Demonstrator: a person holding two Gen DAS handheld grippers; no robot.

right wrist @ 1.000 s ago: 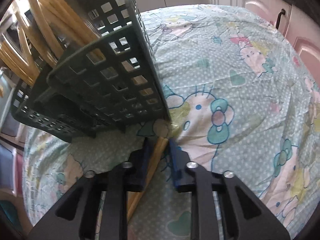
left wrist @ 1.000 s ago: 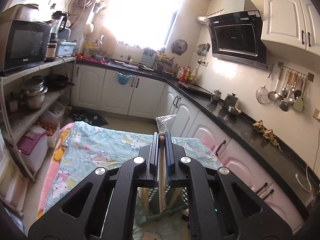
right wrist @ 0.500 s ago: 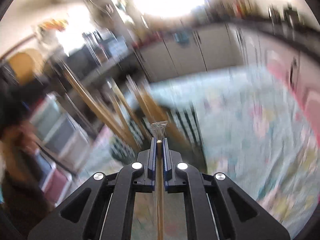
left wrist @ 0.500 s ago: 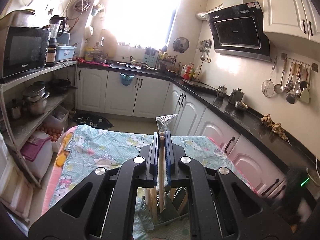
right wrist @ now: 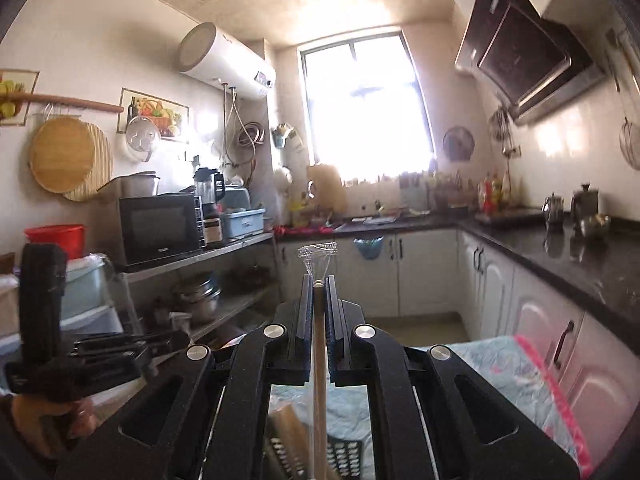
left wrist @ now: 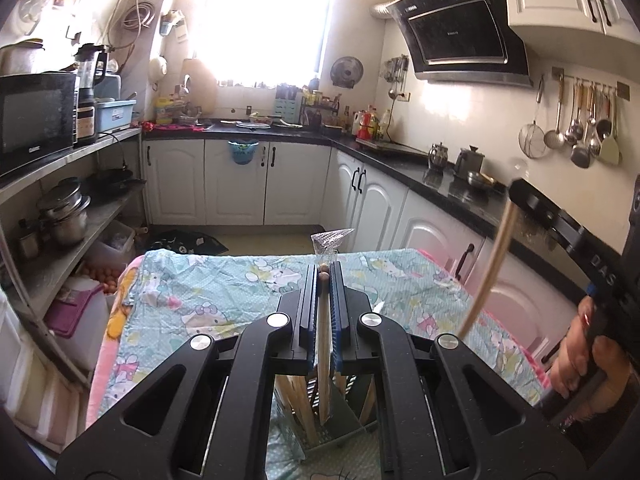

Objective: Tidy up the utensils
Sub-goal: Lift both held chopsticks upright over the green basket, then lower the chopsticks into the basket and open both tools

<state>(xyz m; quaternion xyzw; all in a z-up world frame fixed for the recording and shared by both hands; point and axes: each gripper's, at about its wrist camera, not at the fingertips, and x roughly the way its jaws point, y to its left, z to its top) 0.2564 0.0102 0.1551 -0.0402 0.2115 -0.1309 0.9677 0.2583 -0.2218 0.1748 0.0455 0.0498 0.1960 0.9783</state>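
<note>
My left gripper [left wrist: 323,275] is shut on a wooden chopstick pair [left wrist: 322,344] with a clear plastic wrapper [left wrist: 330,238] sticking out past the tips. The pair hangs down into a dark green slotted basket [left wrist: 348,436] holding several wooden utensils. My right gripper [right wrist: 318,282] is shut on another wooden chopstick [right wrist: 319,364], raised level above the basket [right wrist: 344,456]. In the left wrist view the right gripper [left wrist: 524,196] appears at the right edge with its stick [left wrist: 486,276] slanting down. A hand [left wrist: 584,364] holds it.
The basket stands on a table with a cartoon-print cloth [left wrist: 208,280]. Black countertops [left wrist: 448,184] and white cabinets run behind and to the right. A shelf with a microwave [right wrist: 158,228] and pots is on the left. The left gripper's body [right wrist: 108,348] shows low left.
My right gripper closed on the stick lying by the basket, lifted it high off the table and swung up to level. My left gripper sank a little, still gripping its chopsticks.
</note>
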